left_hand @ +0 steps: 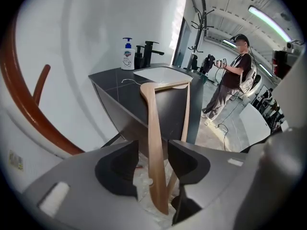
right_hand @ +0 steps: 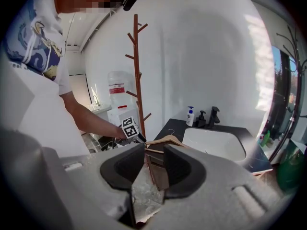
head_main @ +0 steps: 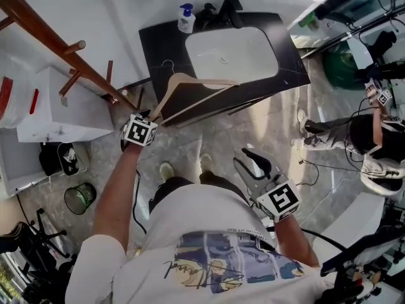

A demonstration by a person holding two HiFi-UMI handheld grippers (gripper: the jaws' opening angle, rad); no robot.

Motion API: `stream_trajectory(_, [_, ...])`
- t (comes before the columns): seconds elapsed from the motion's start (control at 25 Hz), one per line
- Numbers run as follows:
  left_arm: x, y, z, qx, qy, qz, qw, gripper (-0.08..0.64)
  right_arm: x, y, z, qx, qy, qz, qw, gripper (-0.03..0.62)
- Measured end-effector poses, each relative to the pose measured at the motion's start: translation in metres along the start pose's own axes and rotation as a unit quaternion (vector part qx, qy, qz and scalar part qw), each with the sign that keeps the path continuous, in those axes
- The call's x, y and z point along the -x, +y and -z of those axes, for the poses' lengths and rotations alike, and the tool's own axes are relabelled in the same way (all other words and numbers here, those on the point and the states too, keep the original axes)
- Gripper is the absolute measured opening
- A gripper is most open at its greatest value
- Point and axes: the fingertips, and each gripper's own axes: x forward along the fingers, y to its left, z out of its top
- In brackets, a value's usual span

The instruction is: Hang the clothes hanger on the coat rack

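Note:
A light wooden clothes hanger (head_main: 190,94) lies tilted, its metal hook up on the black counter (head_main: 158,43) and its lower end down by my left gripper (head_main: 154,115). In the left gripper view one hanger arm (left_hand: 153,128) runs between the jaws of the left gripper (left_hand: 153,158), which stand open with a gap on each side. The brown wooden coat rack (head_main: 38,30) with its pegs rises at the upper left, and its trunk (left_hand: 19,95) shows left of the hanger. My right gripper (head_main: 253,164) hangs open and empty, pointing toward the hanger (right_hand: 165,140) and rack (right_hand: 137,71).
A white sink (head_main: 231,52), a soap bottle (head_main: 186,19) and a black faucet (head_main: 221,8) are on the counter. A white water dispenser (head_main: 57,106) and a wire bin (head_main: 79,198) stand left. Another person (head_main: 361,138) stands right, with cables on the floor.

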Motion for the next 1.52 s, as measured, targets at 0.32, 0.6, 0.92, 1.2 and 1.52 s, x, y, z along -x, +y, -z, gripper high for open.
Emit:
stream_trajectory(0.32, [-0.016, -0.004, 0.006, 0.013, 0.023, 0.042, 0.9988, 0.157, 0.009, -0.008, 0.002, -0.018, 0.003, 0.033, 0.999, 0.123])
stream_trajectory(0.6, [-0.013, -0.008, 0.004, 0.011, 0.031, 0.052, 0.9981, 0.095, 0.010, -0.014, 0.008, -0.020, 0.006, 0.031, 0.999, 0.123])
stream_trajectory(0.92, [0.013, -0.008, -0.008, -0.006, -0.008, 0.011, 0.9999, 0.094, 0.000, -0.020, 0.011, -0.004, 0.005, 0.005, 1.000, 0.123])
stream_trajectory(1.2, [0.045, -0.013, -0.034, -0.006, -0.072, -0.029, 0.9970, 0.094, -0.003, -0.023, 0.000, 0.019, -0.008, -0.025, 0.999, 0.123])
stream_trajectory(1.52, [0.082, -0.019, -0.067, 0.001, -0.136, -0.062, 0.9888, 0.092, -0.006, -0.028, -0.004, 0.041, -0.014, -0.056, 0.998, 0.123])
